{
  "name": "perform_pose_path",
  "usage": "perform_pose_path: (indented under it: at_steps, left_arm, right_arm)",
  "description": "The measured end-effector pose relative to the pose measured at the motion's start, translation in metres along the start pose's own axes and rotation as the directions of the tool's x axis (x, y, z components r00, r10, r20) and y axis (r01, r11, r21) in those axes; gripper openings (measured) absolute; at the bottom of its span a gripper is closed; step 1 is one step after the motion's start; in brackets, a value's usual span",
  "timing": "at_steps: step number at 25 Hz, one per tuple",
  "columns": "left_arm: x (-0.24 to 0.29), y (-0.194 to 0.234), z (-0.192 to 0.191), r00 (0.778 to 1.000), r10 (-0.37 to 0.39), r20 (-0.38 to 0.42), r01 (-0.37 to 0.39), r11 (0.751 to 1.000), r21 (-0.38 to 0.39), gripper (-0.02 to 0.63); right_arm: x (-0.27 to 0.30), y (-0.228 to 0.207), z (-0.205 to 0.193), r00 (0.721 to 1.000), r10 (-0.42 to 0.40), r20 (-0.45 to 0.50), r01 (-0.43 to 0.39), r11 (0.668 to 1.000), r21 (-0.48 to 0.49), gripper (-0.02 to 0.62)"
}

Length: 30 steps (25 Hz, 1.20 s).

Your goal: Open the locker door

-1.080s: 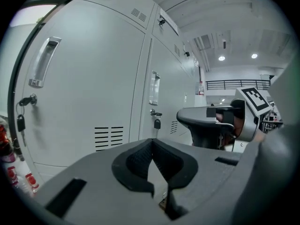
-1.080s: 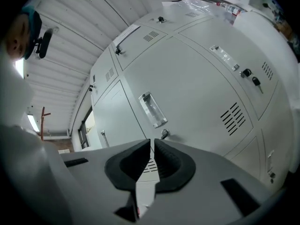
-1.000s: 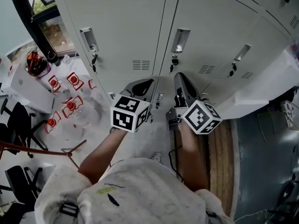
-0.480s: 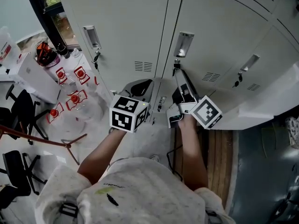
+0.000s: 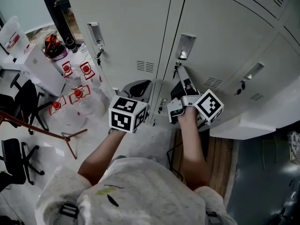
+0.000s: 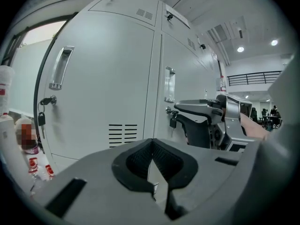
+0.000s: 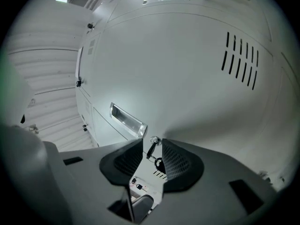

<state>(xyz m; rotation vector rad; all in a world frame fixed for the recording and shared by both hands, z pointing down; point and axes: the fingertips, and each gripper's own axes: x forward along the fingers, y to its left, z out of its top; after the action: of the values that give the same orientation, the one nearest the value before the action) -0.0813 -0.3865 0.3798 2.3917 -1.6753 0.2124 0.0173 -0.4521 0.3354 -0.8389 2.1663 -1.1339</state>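
Observation:
The middle grey locker door (image 5: pixel 225 36) is closed, with a recessed metal handle (image 5: pixel 185 46) and a key (image 5: pixel 176 68) hanging just below it. My right gripper (image 5: pixel 180 73) reaches up to that key. In the right gripper view its jaws are opening, and the key (image 7: pixel 151 149) shows in the gap between the pads of the right gripper (image 7: pixel 151 143), untouched, with the handle (image 7: pixel 126 120) beyond. My left gripper (image 5: pixel 140 85) hangs back, low between the two doors, shut on nothing. From the left gripper (image 6: pixel 151 146) view the right gripper (image 6: pixel 178 112) sits by the key (image 6: pixel 171 121).
The left locker door has its own handle (image 5: pixel 95 33) and key (image 5: pixel 98 55). Bottles with red labels (image 5: pixel 77 78) and a white box (image 5: pixel 44 69) stand on the floor at left, by black chairs (image 5: pixel 23 102). A pale ledge (image 5: pixel 262 118) juts out at right above wooden flooring (image 5: pixel 220 158).
My right gripper has risen from beside the left one up to the key under the handle, and its jaws have parted. The left gripper has hardly moved.

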Motion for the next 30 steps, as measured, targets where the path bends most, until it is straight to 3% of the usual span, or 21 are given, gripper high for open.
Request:
perform_pose_path:
  at_steps: [9,18,30]
  left_arm:
    - [-0.002,-0.006,-0.010,0.999,0.043,-0.016,-0.044,0.999,-0.020,0.006]
    - [-0.012,-0.011,-0.011,0.998,0.055,-0.013,-0.055,0.998,-0.021,0.006]
    - [-0.026,-0.025,-0.006,0.999,-0.035,0.001,0.035,0.999,-0.016,0.006]
  right_arm:
    - [0.009,-0.003,-0.006,0.994,0.101,-0.043,-0.088,0.966,0.244,0.055]
    - [0.001,0.000,-0.009,0.994,0.106,-0.012,-0.098,0.956,0.275,0.036]
    - [-0.021,0.008,-0.014,0.997,0.072,0.026,-0.077,0.961,0.265,0.037]
